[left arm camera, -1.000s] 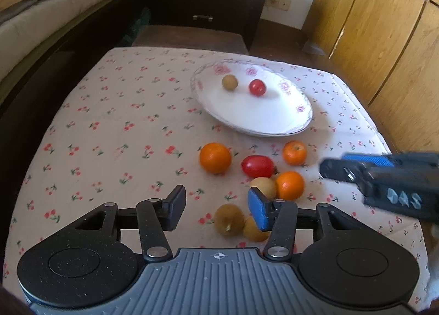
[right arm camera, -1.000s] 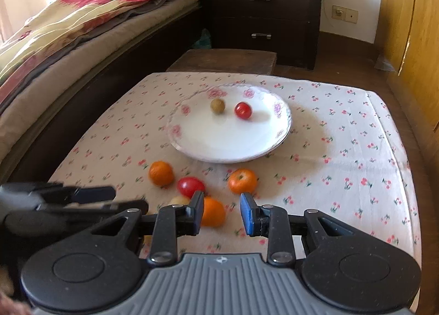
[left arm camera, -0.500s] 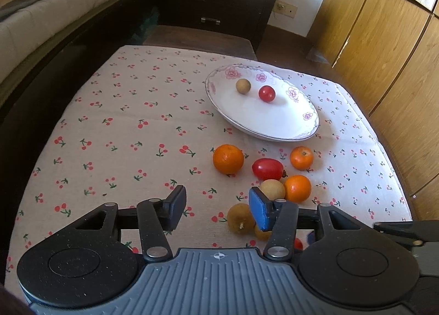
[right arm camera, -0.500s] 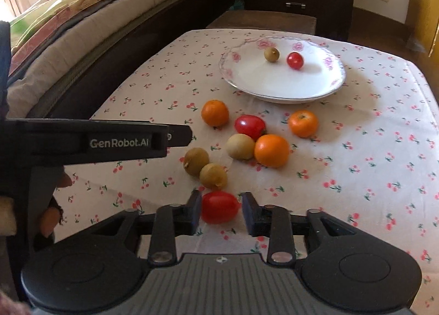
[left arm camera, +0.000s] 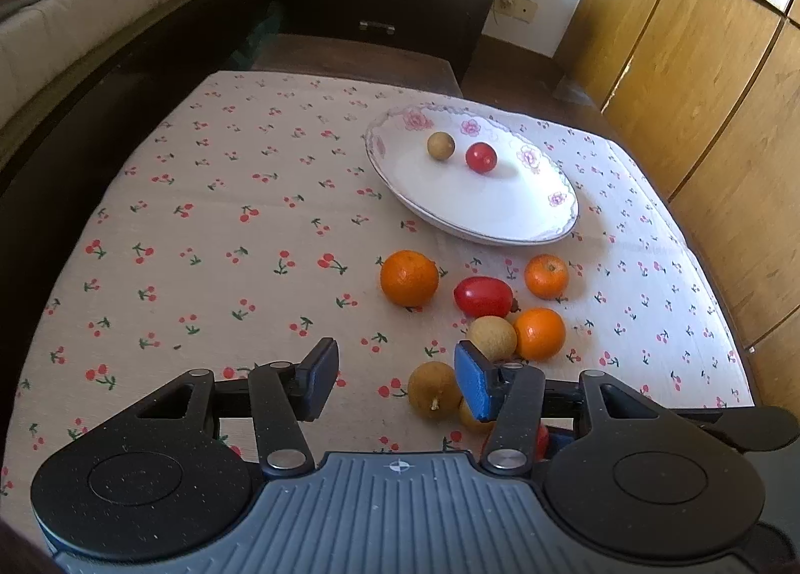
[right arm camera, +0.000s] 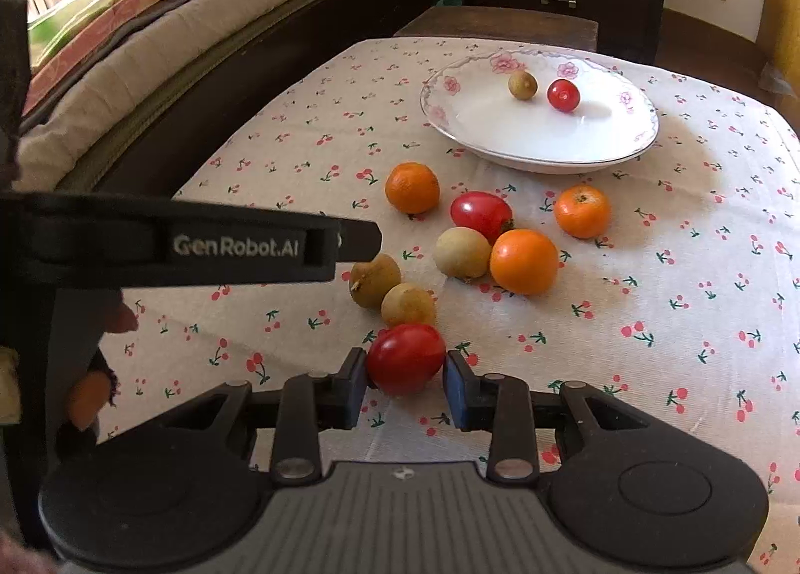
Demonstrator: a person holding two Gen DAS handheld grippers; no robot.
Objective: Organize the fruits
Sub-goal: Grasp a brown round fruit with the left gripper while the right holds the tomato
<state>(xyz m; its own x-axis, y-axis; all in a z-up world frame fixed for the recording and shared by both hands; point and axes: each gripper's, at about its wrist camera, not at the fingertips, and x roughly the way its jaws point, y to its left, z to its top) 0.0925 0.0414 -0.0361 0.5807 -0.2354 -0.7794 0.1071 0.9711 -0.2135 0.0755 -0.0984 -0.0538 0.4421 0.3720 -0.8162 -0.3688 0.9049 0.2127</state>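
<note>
While the right gripper's [right arm camera: 405, 381] fingers close around it, the glossy red tomato [right arm camera: 406, 357] looks oval.

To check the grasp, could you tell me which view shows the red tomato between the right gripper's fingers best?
The right wrist view: the tomato sits whole between the closing right gripper. The left wrist view shows only a red sliver behind the left gripper.

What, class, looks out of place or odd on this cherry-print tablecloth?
Nothing is spilled or damaged. What stands out is that only a longan and a small tomato lie on the plate; the other fruits sit loose on the tablecloth. The right gripper is closing on another tomato.
</note>
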